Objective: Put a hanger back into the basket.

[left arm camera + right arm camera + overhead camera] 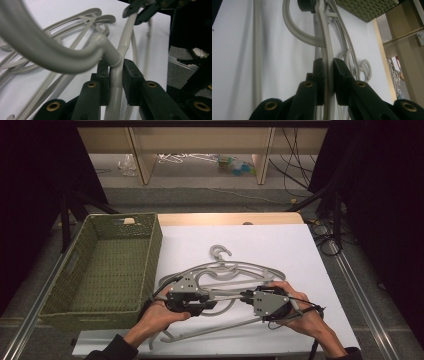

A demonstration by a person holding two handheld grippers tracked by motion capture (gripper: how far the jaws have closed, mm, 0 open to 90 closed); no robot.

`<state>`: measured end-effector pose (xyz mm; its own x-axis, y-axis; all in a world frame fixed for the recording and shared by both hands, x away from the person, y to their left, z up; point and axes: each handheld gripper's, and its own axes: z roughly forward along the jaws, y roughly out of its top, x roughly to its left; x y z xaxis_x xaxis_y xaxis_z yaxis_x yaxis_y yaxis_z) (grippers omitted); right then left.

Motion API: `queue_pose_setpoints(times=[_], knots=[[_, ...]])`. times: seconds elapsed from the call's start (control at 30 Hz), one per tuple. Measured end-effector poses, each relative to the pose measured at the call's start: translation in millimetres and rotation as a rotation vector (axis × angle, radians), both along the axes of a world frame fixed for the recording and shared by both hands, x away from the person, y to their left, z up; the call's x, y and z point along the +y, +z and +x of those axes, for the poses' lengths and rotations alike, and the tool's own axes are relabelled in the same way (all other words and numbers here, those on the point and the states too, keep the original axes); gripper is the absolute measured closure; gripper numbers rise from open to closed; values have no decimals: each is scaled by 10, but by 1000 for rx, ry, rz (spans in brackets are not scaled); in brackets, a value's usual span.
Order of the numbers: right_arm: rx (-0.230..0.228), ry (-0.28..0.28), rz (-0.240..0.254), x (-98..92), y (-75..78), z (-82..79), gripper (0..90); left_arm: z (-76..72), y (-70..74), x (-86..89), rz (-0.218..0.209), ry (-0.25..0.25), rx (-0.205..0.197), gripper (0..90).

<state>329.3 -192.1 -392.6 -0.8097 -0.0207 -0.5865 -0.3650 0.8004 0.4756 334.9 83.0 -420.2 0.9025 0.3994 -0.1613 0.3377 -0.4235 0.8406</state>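
high view: grey hanger [227,295] lifted just right of the green basket [150,251], over the white sheet [300,255]. left gripper [212,296] clenched on its bar, nearer the basket; right gripper [245,296] clamped on that same bar, farther off. more hangers [220,270] lying behind.

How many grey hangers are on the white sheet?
2, possibly more in the overlap: a held hanger clamped between both sets of fingers, and a flat hanger behind, its hook toward the far edge.
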Motion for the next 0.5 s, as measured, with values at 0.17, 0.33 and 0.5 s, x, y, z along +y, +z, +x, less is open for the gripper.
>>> queue_pose_setpoints(times=[0.17, 0.33, 0.5], knots=[[6, -13, 13, 4, -5, -7, 792, -86, 55, 5, 24, 3, -18, 793], [50, -64, 121, 22, 6, -7, 672, -94, 108, 68, 13, 16, -20, 794], [140, -215, 309, 24, 72, -52, 421, -77, 191, 162, 19, 55, -36, 795]])
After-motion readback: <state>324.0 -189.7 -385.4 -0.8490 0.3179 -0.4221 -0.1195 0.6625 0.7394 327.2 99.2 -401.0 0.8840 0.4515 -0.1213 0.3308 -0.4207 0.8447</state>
